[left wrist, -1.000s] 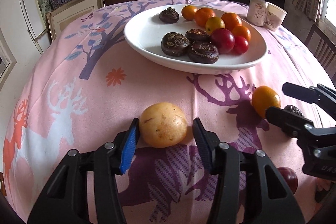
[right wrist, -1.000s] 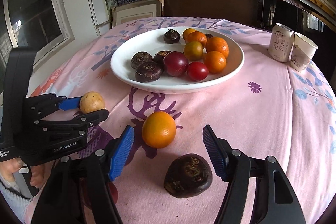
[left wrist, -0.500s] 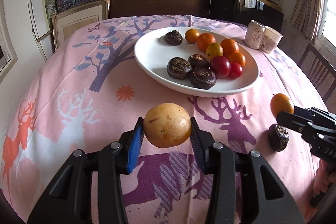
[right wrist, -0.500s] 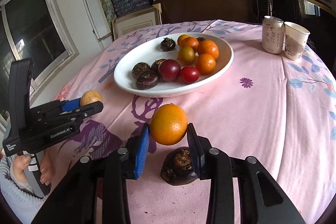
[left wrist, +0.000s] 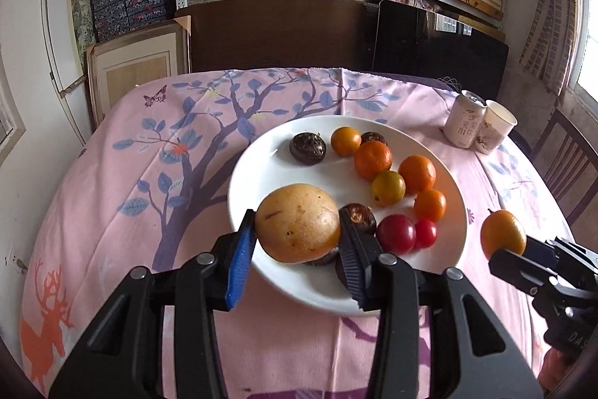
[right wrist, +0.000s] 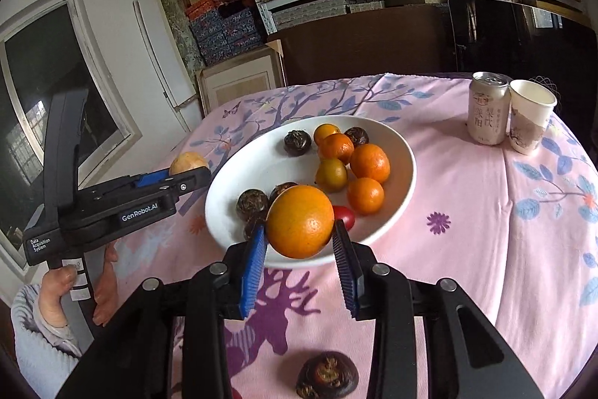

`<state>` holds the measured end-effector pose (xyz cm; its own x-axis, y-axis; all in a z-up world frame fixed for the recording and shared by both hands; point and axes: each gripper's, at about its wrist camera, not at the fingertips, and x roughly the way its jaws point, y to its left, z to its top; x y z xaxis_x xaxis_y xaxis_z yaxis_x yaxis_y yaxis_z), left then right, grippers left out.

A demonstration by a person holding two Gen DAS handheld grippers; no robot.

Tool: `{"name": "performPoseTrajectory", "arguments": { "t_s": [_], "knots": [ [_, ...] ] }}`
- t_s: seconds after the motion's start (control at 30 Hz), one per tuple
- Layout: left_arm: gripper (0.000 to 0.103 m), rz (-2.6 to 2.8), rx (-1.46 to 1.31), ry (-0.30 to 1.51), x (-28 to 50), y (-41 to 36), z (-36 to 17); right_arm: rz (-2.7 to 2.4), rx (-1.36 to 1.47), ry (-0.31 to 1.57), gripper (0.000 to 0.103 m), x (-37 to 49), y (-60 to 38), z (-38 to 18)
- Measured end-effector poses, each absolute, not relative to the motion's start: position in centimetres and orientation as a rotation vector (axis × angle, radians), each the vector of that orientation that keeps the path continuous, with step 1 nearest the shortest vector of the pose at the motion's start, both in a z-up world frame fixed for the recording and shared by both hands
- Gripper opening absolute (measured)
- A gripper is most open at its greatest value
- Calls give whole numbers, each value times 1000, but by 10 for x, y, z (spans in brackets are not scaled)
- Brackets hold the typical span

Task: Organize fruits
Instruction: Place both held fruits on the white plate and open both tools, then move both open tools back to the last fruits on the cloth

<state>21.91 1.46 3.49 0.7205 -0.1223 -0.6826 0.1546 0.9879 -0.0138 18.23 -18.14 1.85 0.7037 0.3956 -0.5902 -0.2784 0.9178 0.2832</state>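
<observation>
My left gripper point(left wrist: 297, 229) is shut on a yellow-brown round fruit point(left wrist: 297, 223), held in the air over the near rim of the white plate point(left wrist: 261, 171). My right gripper point(right wrist: 301, 230) is shut on an orange point(right wrist: 300, 221), also lifted, above the plate's point(right wrist: 405, 174) near edge. The plate holds several oranges, dark water chestnuts and red fruits. In the right wrist view the left gripper point(right wrist: 187, 176) appears at the left with the yellow fruit point(right wrist: 188, 162). A dark water chestnut point(right wrist: 327, 376) lies on the pink tablecloth below the right gripper.
A drink can point(right wrist: 489, 113) and a paper cup point(right wrist: 530, 116) stand at the table's far right. Behind the table are a dark chair back point(left wrist: 276, 32) and shelves of boxes. A wooden chair point(left wrist: 568, 156) is at the right. A hand point(right wrist: 56, 290) holds the left gripper's handle.
Both grippers closed on their fruits, the left on the yellow fruit and the right on the orange, then lifted them off the tablecloth and toward the plate.
</observation>
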Motion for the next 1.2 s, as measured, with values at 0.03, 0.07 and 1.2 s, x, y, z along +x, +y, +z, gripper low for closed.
{"name": "performPoseTrajectory", "arguments": {
  "t_s": [0.03, 0.07, 1.2],
  "knots": [
    [42, -151, 39, 757, 228, 14, 33, 382, 173, 699, 36, 190, -176, 18],
    [42, -149, 27, 763, 236, 14, 30, 387, 172, 701, 36, 197, -172, 17],
    [92, -247, 111, 743, 102, -4, -5, 310, 321, 686, 69, 109, -244, -8]
  ]
}}
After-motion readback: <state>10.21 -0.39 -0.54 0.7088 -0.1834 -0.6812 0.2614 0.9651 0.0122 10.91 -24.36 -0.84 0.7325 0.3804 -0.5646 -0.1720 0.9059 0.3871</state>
